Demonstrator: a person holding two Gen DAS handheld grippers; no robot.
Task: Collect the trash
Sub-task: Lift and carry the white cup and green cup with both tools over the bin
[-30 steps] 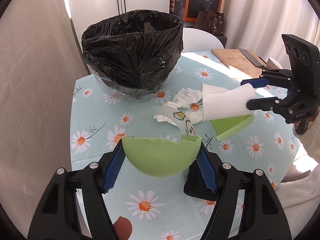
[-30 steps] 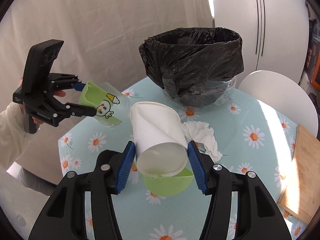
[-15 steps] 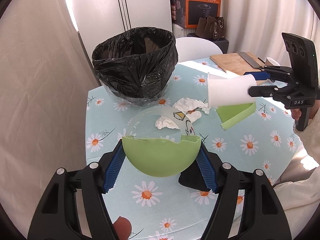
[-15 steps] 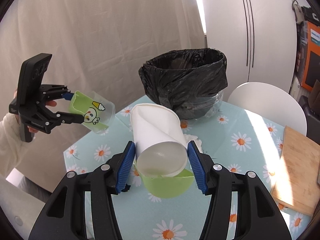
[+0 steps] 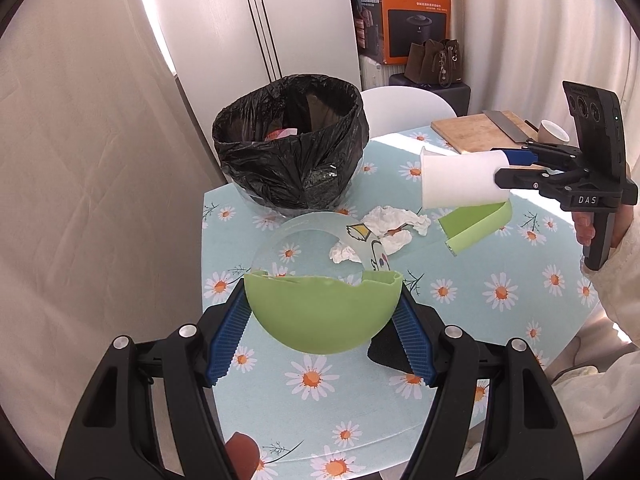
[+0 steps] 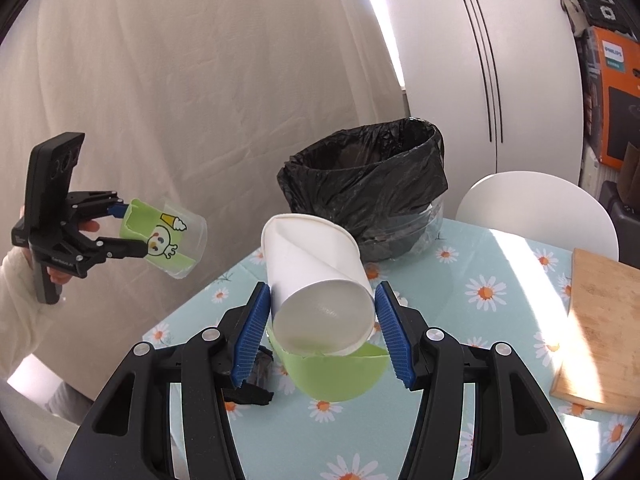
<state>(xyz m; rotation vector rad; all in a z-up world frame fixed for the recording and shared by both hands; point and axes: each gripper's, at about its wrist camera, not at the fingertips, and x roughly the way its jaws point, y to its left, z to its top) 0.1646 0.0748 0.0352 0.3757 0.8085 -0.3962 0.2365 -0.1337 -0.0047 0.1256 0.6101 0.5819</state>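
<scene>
1. Left wrist view: the left claw (image 5: 322,320) is closed on a clear plastic cup (image 5: 320,276) with a green sleeve and a cartoon print, lying on its side with its long axis along the fingers and its open mouth facing forward. It is held in the air above the near part of the table (image 5: 460,312). The black-lined trash bin (image 5: 290,144) stands at the far left edge of the table, straight ahead of this claw and a little to its left. Crumpled tissue (image 5: 386,228) lies on the cloth between cup and bin, just right of that line.

2. Same view: the right claw (image 5: 506,168) is at the right, gripping a white paper cup (image 5: 460,180) that lies level, its mouth turned toward the bin. A green sleeve piece (image 5: 476,226) hangs under it.

3. Right wrist view: the right claw (image 6: 320,324) clamps the white paper cup (image 6: 316,276) by its base end, with its long axis pointing forward toward the trash bin (image 6: 368,192), which lies ahead and slightly right. The left claw (image 6: 120,228) holds its printed cup off the table's left edge.

4. Judgement: both cups already point at the bin mouth and neither claw is clearly the nearer; each must carry forward over the rim before releasing.
</scene>
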